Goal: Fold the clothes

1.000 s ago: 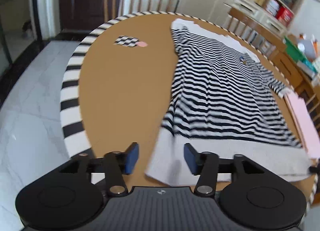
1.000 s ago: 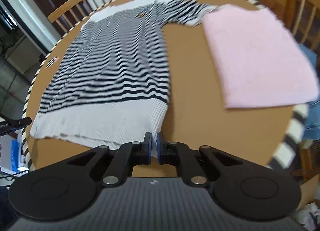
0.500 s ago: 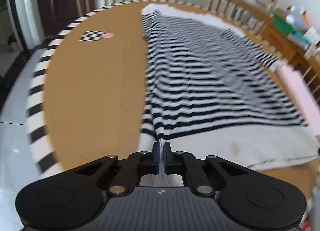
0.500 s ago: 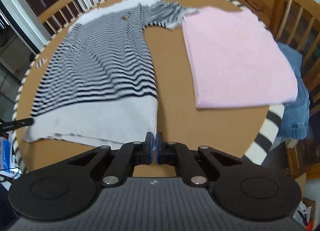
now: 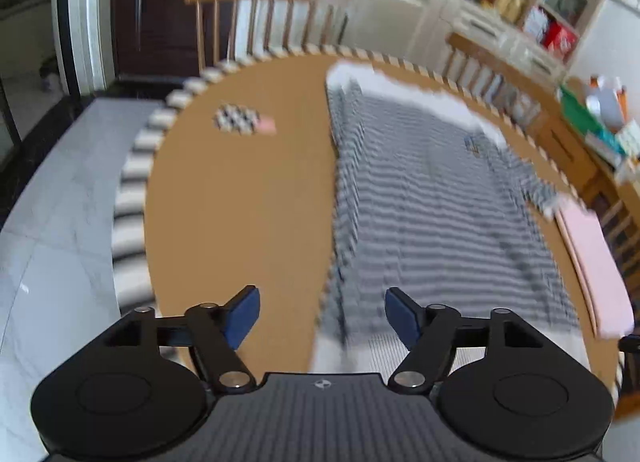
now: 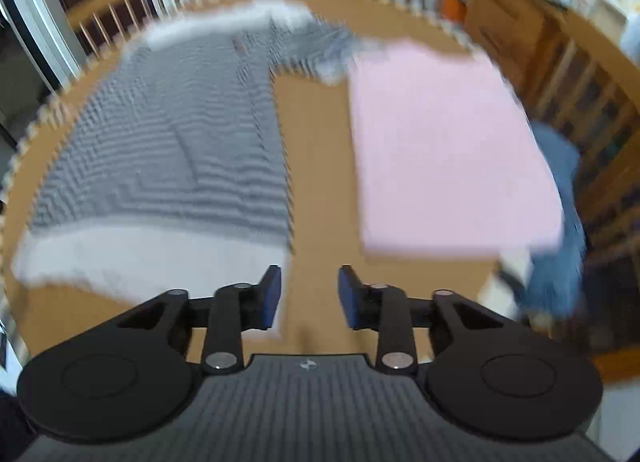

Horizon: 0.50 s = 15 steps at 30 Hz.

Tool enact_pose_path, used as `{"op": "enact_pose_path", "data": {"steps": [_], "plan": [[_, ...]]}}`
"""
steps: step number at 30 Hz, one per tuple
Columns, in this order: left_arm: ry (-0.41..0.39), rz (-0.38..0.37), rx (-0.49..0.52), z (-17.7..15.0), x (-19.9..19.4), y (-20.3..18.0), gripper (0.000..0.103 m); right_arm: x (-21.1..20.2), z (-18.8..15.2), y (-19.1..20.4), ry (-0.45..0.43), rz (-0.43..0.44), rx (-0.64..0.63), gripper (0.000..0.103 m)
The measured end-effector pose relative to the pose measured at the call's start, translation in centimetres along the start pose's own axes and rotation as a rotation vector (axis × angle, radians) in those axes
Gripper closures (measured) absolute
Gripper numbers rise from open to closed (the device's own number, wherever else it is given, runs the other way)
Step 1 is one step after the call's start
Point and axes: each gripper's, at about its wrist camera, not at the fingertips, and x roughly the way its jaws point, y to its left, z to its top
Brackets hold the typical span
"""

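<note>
Our left tongs (image 5: 322, 314) have just been opening and stand wide apart above the near left corner of the striped sweater (image 5: 432, 222), which lies flat on the round desk (image 5: 240, 202). Our right tongs (image 6: 309, 294) have also just parted, empty, at the sweater's white hem corner (image 6: 160, 262). A folded pink garment (image 6: 440, 150) lies beside the sweater.

A round brown table (image 5: 240, 214) with a striped rim carries a striped sweater (image 5: 432, 222) spread flat, a folded pink cloth (image 6: 440, 150) beside it, and a small checkered marker (image 5: 236, 120).
</note>
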Motion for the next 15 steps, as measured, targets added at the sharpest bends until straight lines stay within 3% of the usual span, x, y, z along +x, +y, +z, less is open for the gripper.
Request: {"op": "enact_pose_path", "data": {"steps": [4,6,8,11,13,15], "plan": [[-0.035,-0.047,0.008,5.4,5.2,0.9,0.039,3.2,5.1,5.6,-0.094,0.114,-0.072,0.061],[-0.030,-0.079,0.040,7.9,8.4,1.0,0.052,5.7,7.4,9.8,-0.123,0.159,-0.151,0.061],[-0.010,-0.097,0.071,10.2,11.8,1.1,0.057,8.6,9.4,14.5,-0.134,0.192,-0.244,0.061],[0.005,-0.109,0.105,13.3,15.7,1.5,0.057,13.0,11.8,21.5,-0.151,0.184,-0.392,0.060],[-0.016,-0.077,0.118,15.2,16.9,2.2,0.057,15.7,13.2,25.6,-0.160,0.155,-0.473,0.061],[-0.031,-0.069,0.116,16.8,17.4,3.6,0.064,17.7,14.2,29.0,-0.164,0.152,-0.539,0.061]]}}
